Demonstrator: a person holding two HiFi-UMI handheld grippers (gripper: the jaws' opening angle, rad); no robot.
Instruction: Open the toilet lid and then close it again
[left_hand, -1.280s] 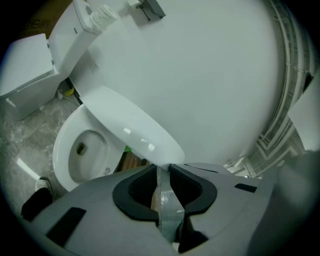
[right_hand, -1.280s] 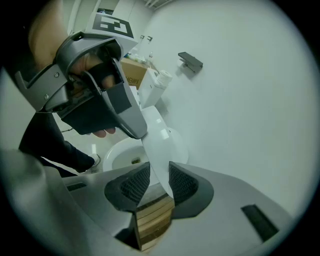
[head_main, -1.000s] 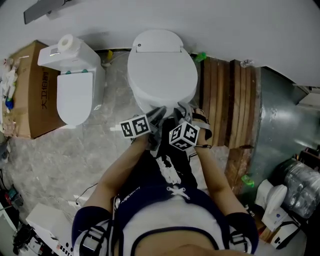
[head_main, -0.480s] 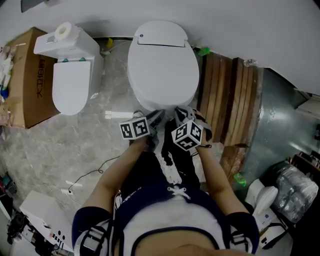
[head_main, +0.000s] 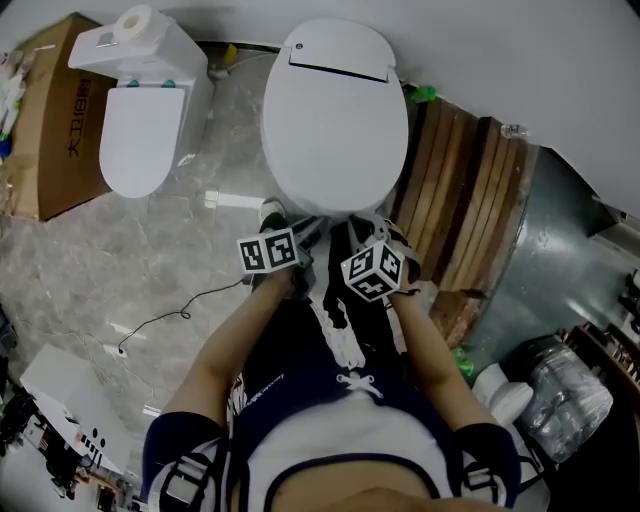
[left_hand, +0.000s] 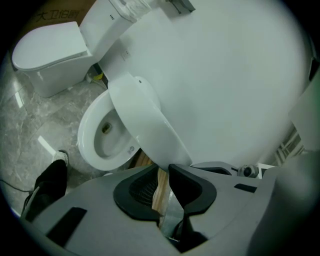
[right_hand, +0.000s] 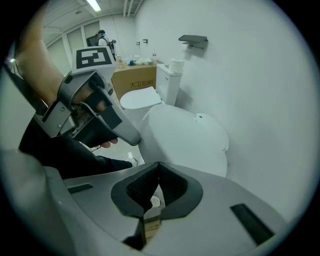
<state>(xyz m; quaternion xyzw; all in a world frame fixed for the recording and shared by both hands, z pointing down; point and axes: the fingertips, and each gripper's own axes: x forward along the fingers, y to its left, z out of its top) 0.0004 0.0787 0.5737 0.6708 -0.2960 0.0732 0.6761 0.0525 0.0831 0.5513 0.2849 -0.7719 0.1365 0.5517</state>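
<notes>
Left gripper (left_hand: 165, 169) pinches the front edge of the toilet lid (left_hand: 142, 120), lid tilted partway up over the open bowl (left_hand: 102, 137), right gripper (right_hand: 156, 167) just beside it, jaws pressed together on nothing.

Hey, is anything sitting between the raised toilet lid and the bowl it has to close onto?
Nothing visible. The bowl rim under the toilet lid is bare wherever it shows, though the lid itself hides the rim's far side.
</notes>
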